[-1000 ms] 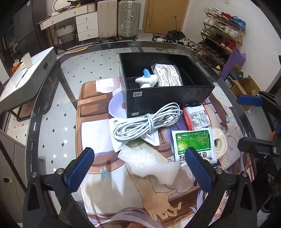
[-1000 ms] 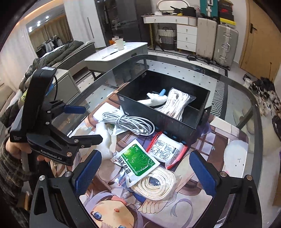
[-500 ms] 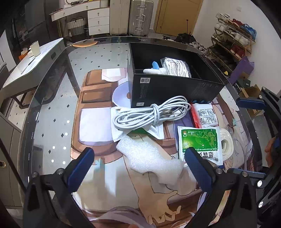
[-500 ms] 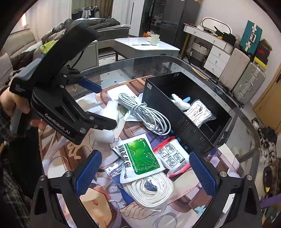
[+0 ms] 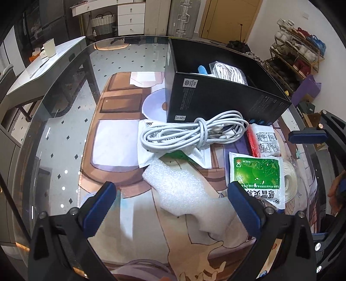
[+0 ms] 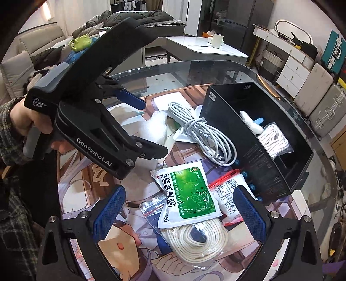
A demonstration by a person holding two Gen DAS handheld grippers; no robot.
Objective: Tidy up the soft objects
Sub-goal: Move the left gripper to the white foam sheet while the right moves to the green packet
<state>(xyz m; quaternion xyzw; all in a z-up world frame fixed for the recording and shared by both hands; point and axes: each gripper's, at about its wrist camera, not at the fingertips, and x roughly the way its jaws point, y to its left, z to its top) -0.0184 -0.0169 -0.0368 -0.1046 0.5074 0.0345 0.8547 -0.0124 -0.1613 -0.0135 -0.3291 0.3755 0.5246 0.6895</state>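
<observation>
A black box (image 5: 227, 101) (image 6: 255, 138) stands on the printed mat and holds a bagged white rope (image 5: 227, 72) (image 6: 274, 138) and a white and blue soft toy (image 6: 252, 122). In front of it lie a coiled white cable (image 5: 192, 131) (image 6: 205, 138), a white foam sheet (image 5: 183, 188) (image 6: 156, 125), a green sachet (image 5: 257, 175) (image 6: 190, 192), a red-edged white packet (image 5: 263, 142) (image 6: 227, 194) and a bagged coil of flat cord (image 6: 194, 237) (image 5: 289, 181). My left gripper (image 5: 173, 205) is open and empty, low over the foam sheet. My right gripper (image 6: 179, 214) is open and empty above the green sachet and cord coil.
The glass table (image 5: 64, 108) has a rounded edge. A white pouch (image 5: 151, 155) lies under the cable. A white side table with a cup (image 6: 216, 41), drawers, suitcases (image 5: 183, 17) and a shoe rack (image 5: 298, 56) stand around the room.
My left gripper has come lower and closer to the foam sheet. My right gripper has swung round and moved nearer over the sachet and cord coil. Both stay open.
</observation>
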